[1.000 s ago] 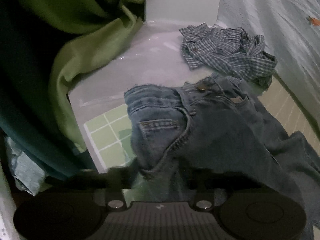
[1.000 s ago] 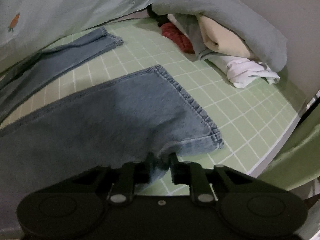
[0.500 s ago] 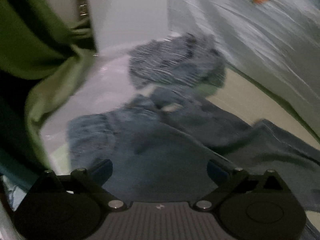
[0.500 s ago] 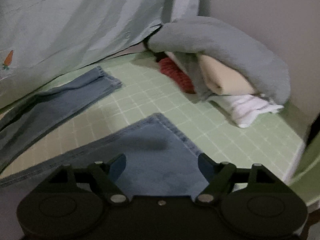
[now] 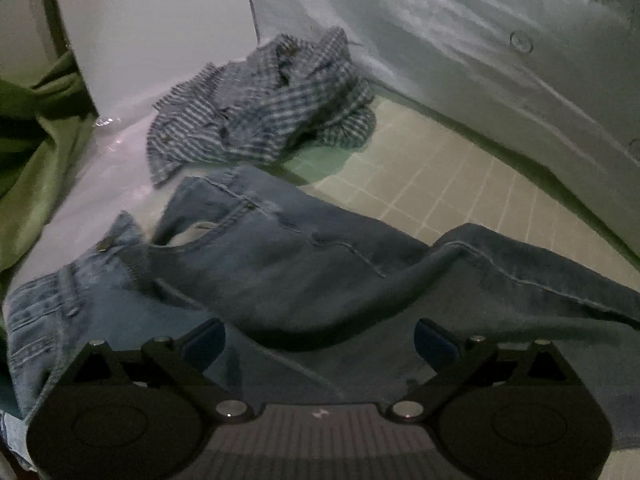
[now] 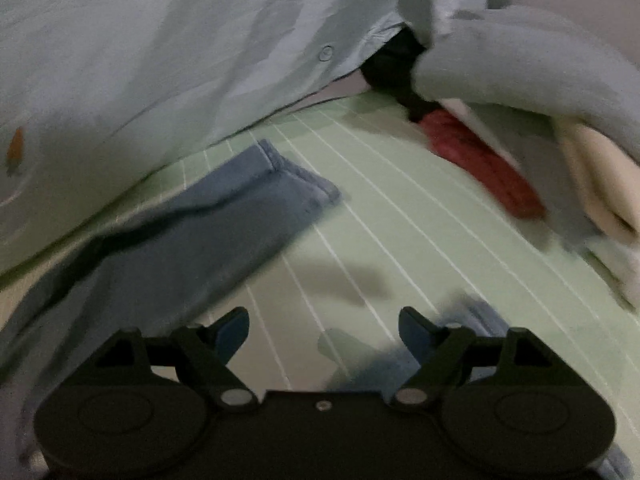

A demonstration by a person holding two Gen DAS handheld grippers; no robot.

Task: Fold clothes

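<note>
both tongs, left gripper [image 5: 318,340] and right gripper [image 6: 324,330], gape empty; the loose jeans [image 5: 280,264] may bunch, though blur hides the hems.

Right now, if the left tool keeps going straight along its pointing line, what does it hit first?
Most likely the crumpled blue denim jeans: the open left tool has them spread right ahead of its fingers. The blue-and-white checked shirt lies farther on. Depth is hard to judge through the fisheye.
</note>
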